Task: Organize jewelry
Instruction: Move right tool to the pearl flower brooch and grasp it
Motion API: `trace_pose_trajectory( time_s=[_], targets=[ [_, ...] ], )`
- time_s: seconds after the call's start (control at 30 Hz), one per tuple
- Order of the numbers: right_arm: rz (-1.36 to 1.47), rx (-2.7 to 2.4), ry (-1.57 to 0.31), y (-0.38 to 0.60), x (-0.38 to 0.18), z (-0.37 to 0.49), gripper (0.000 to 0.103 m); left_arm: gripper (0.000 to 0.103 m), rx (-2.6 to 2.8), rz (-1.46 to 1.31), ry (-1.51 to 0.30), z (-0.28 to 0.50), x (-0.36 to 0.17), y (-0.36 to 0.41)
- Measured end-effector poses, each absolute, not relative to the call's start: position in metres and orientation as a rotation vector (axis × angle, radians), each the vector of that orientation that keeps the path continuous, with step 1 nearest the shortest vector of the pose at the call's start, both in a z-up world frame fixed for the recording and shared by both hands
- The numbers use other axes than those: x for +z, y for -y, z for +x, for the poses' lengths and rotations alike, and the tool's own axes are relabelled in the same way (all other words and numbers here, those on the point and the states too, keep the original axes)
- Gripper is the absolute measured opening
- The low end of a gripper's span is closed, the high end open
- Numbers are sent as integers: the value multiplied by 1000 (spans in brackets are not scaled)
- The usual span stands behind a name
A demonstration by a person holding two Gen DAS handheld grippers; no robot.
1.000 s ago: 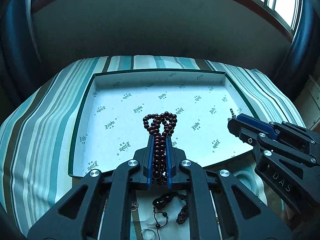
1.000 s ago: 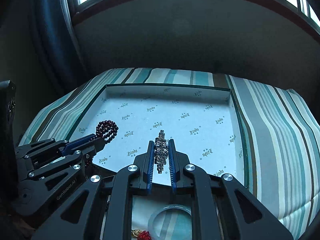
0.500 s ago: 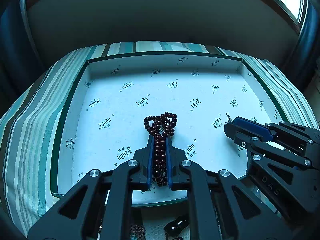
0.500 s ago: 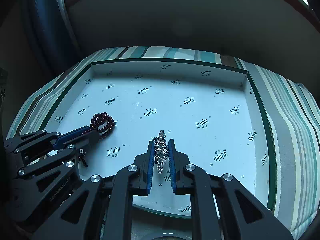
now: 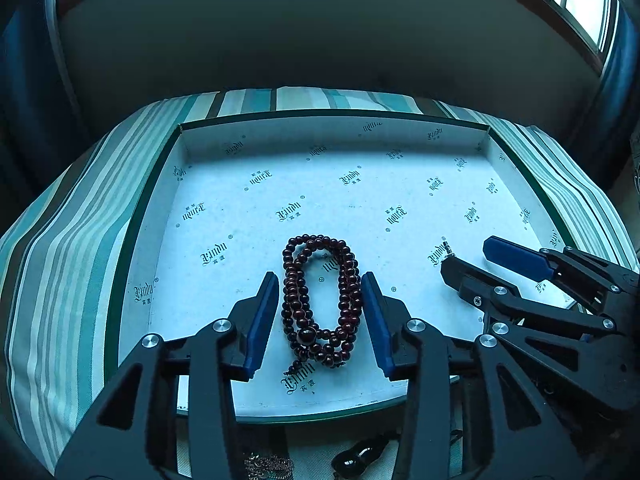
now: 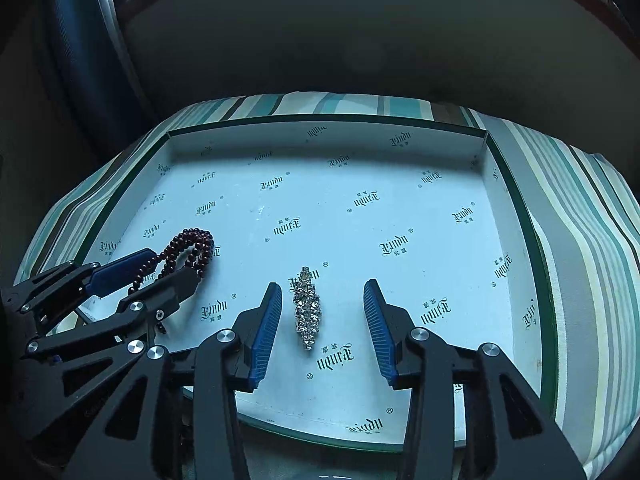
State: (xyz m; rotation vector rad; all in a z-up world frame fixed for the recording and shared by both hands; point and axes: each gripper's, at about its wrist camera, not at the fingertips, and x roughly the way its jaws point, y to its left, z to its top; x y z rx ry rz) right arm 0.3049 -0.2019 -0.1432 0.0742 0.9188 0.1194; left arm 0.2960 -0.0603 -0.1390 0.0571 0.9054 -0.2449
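- You are seeing one tray (image 5: 160, 200) lying on one striped cloth (image 5: 72, 240).
- Two pieces are lying in it: one bead string (image 5: 320, 300), one silver piece (image 6: 307, 312).
- You are holding two grippers: left (image 5: 320, 320), right (image 6: 320, 324).

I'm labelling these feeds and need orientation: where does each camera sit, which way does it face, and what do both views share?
Left wrist: sits on the left tool, looking forward and down along its open fingers at the dark red bead bracelet lying in the printed box lid; the right tool shows at the right.
Right wrist: sits on the right tool, facing the silver bracelet between its open fingers; the left tool shows at the left.
Shared: lid, bead bracelet, striped cloth.
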Motion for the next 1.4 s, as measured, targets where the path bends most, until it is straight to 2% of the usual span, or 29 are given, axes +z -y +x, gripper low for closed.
trace_pose_trajectory(
  time_s=[0.03,0.2,0.5,0.97,1.4],
  targets=[
    [77,119,-913,203,-140,304,47,51,-243,55,-901,296,-136,59],
    [68,117,-880,204,-116,290,47,57,-244,61,-871,285,-114,57],
    [55,132,-872,199,-90,223,47,57,-223,114,-846,217,-89,42],
    [51,172,-981,186,-122,105,47,57,-171,141,-909,110,-110,16],
    [29,205,-1033,171,-144,99,47,57,-155,136,-950,83,-123,10]
  ],
)
